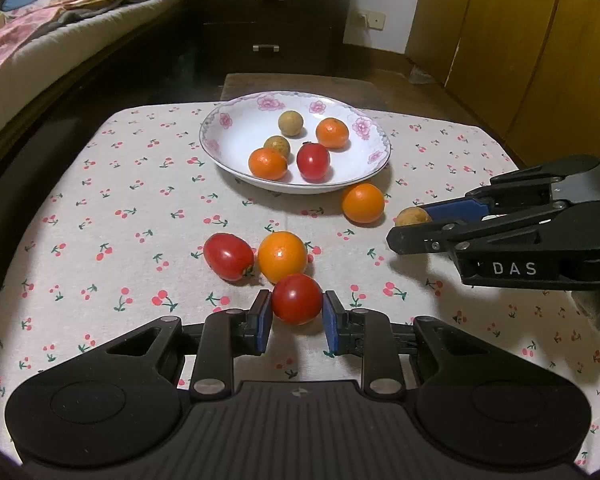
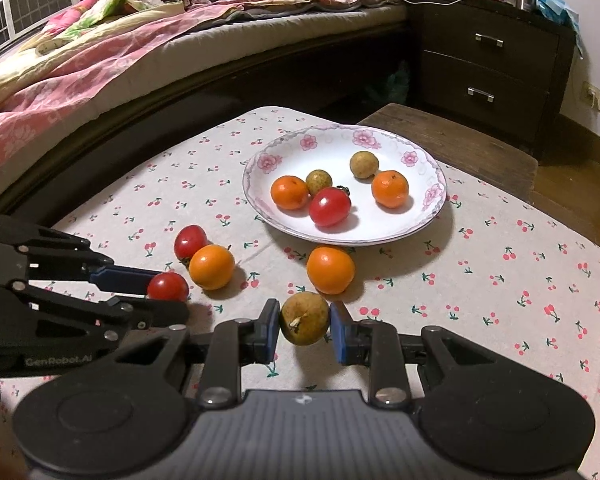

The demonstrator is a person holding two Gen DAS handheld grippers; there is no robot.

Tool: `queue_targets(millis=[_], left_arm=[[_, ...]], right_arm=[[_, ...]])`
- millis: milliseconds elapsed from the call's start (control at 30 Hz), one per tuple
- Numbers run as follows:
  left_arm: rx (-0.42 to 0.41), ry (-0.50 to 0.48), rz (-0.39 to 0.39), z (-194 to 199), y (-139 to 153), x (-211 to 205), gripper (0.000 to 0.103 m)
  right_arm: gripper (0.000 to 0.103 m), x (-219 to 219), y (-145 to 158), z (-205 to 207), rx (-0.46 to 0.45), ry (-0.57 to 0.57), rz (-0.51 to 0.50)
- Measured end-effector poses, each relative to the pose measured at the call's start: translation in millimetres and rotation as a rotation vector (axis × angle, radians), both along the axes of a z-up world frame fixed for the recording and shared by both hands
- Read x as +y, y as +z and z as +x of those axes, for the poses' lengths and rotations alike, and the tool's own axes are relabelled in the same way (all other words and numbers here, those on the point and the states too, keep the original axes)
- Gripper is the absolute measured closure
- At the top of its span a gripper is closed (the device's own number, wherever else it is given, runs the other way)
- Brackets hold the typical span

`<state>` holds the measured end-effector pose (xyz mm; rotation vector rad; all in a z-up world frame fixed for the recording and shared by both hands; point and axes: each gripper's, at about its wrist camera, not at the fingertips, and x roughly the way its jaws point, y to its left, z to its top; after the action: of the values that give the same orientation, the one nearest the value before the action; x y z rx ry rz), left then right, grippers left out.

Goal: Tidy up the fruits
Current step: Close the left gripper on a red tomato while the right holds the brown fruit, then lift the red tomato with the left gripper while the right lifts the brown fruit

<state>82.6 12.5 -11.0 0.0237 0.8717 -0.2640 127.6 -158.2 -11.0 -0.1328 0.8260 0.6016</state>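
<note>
Both claws are loaded at once. The left claw (image 1: 297, 312) is pinching a small round red cherry tomato (image 1: 297, 298) between its blue pads, low over the cherry-printed cloth of the counter (image 1: 140, 208), just in front of a glossy orange mandarin (image 1: 282, 257) and an oval red tomato (image 1: 229, 257) that lie touching each other on the cloth. The right claw (image 2: 305, 326) is closed on a dull brown-green round fruit with a stub of stem (image 2: 305, 318), also low over the cloth, with another loose orange mandarin (image 2: 331, 270) just beyond it. The white shallow dish with a pink flower rim (image 1: 236, 114) lies straight ahead of both claws, further along the line they point, and already holds two mandarins, two brown fruits and one red tomato. The right claw looks the nearer to the dish's front rim, with only the one mandarin between; the left has the touching pair in its path. Judging from this, each fruit needs lifting clear before travelling forward over the rim.
</note>
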Motion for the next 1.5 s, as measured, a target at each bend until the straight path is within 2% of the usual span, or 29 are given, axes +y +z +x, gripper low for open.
queue_targets(millis=[1500], left_arm=[[-0.01, -0.001, -0.039, 9.5, 9.7, -3.4, 0.068]], right_arm=[[0.085, 0.8, 4.7, 2.0, -0.002, 0.008, 0.038]])
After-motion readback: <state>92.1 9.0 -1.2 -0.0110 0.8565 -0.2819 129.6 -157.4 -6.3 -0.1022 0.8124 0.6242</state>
